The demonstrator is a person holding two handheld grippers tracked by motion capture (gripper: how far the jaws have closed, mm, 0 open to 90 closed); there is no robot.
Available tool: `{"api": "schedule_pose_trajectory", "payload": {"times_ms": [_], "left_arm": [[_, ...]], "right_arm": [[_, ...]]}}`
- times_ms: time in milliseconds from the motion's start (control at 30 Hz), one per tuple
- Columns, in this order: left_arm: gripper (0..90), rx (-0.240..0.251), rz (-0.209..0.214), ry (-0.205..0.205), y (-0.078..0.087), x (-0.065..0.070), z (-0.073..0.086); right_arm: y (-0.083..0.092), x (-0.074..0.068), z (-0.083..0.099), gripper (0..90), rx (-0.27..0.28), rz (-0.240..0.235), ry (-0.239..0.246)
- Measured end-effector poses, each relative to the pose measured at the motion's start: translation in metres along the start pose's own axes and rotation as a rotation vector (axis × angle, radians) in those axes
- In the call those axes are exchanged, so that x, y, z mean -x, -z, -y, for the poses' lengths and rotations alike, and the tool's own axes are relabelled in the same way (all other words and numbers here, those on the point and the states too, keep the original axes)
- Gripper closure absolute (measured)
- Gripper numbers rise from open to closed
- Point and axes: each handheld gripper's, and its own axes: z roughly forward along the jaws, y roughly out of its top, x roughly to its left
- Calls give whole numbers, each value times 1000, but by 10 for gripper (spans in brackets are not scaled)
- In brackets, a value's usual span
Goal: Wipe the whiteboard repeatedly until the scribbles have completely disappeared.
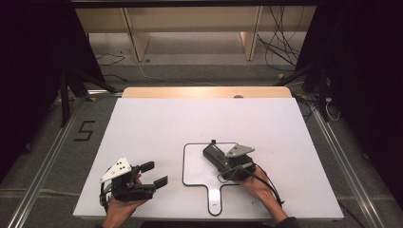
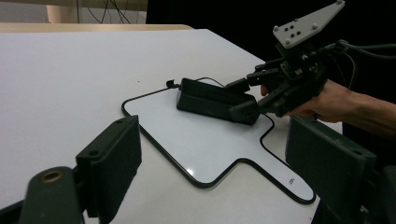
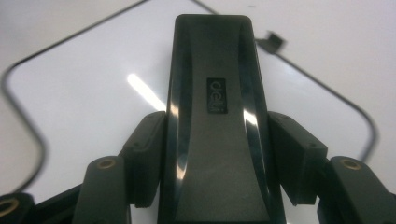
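The black eraser (image 3: 215,121) clamped between the right gripper's (image 3: 215,154) jaws carries a small dark label on its top face, ahead of the jaws along its midline, reading "deli" in pale letters turned sideways. On the grey floor (image 1: 57,156), beyond and to the left of the left gripper (image 1: 152,174), a black figure "5" (image 1: 83,130) is marked. A tiny dark print sits on the handle of the whiteboard paddle (image 2: 196,144), near the left gripper's jaw, too small to read.
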Motion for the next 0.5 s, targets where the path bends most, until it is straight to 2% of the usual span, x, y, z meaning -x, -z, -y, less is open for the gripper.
{"api": "schedule_pose_trajectory", "payload": {"times_ms": [100,167,233,367,500], "left_arm": [[179,-1,2,0,-1,1,0],[179,-2,1,-2,0,0,0],[179,-1,0,1,0,0,0],[179,2,1,1,0,0,0],[179,2,2,1,1,0,0]], "right_arm": [[-2,-14,-4,412,-10,-38,40],[-4,-15,-7,412,-11,-44,57],[-7,-12,-8,413,-7,-45,42],[-8,2,-8,413,-6,10,8],[-2,16,-4,413,-24,52,-19]]}}
